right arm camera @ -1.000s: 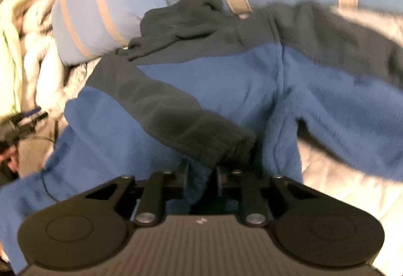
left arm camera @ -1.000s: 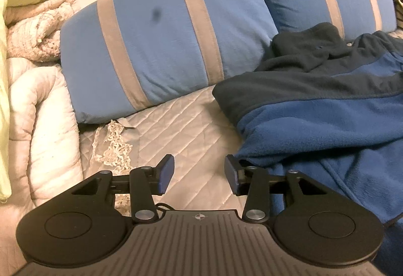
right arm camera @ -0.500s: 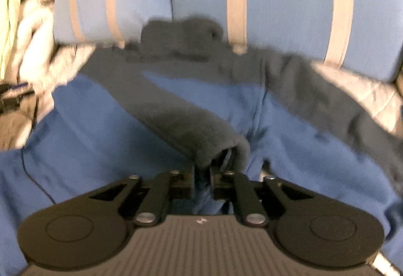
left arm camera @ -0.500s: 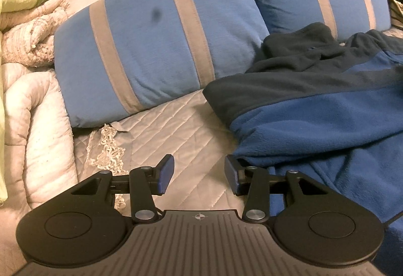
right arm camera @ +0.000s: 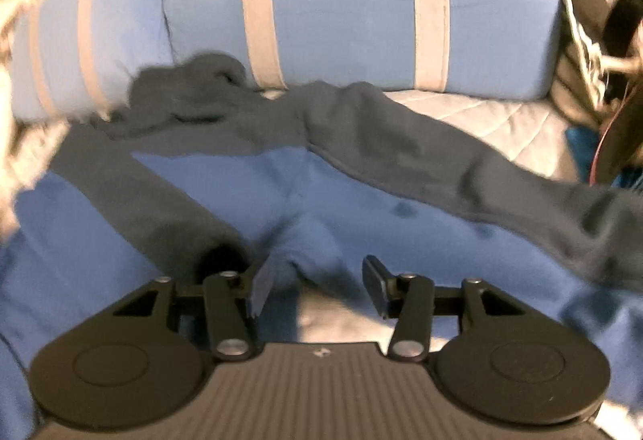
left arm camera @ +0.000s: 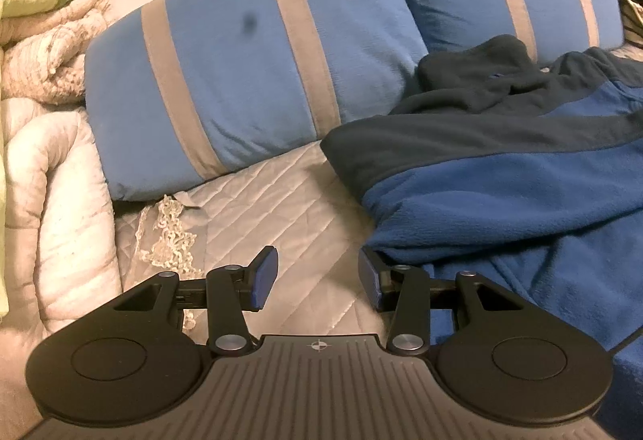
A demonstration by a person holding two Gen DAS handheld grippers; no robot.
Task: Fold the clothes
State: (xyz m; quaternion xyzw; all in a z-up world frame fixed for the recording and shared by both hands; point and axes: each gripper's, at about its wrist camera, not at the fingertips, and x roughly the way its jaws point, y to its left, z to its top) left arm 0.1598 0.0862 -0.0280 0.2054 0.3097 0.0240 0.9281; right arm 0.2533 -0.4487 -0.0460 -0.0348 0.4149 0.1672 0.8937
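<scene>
At far left, folded blankets [left arm camera: 44, 50] are stacked beside two striped pillows [left arm camera: 249, 86]. The left gripper [left arm camera: 317, 277] hovers over the quilted cover [left arm camera: 281, 207], jaws spread and empty, just beside the fleece jacket [left arm camera: 502, 199], which lies spread across the bed with its collar against the pillows. The right gripper [right arm camera: 317, 285] has just been opening; its jaws stand apart with nothing pinched, the folded sleeve [right arm camera: 160, 215] lying across the jacket front at its left finger. Risk: the released sleeve (thick, springy fleece) may slide or unroll, spoiling the fold.
</scene>
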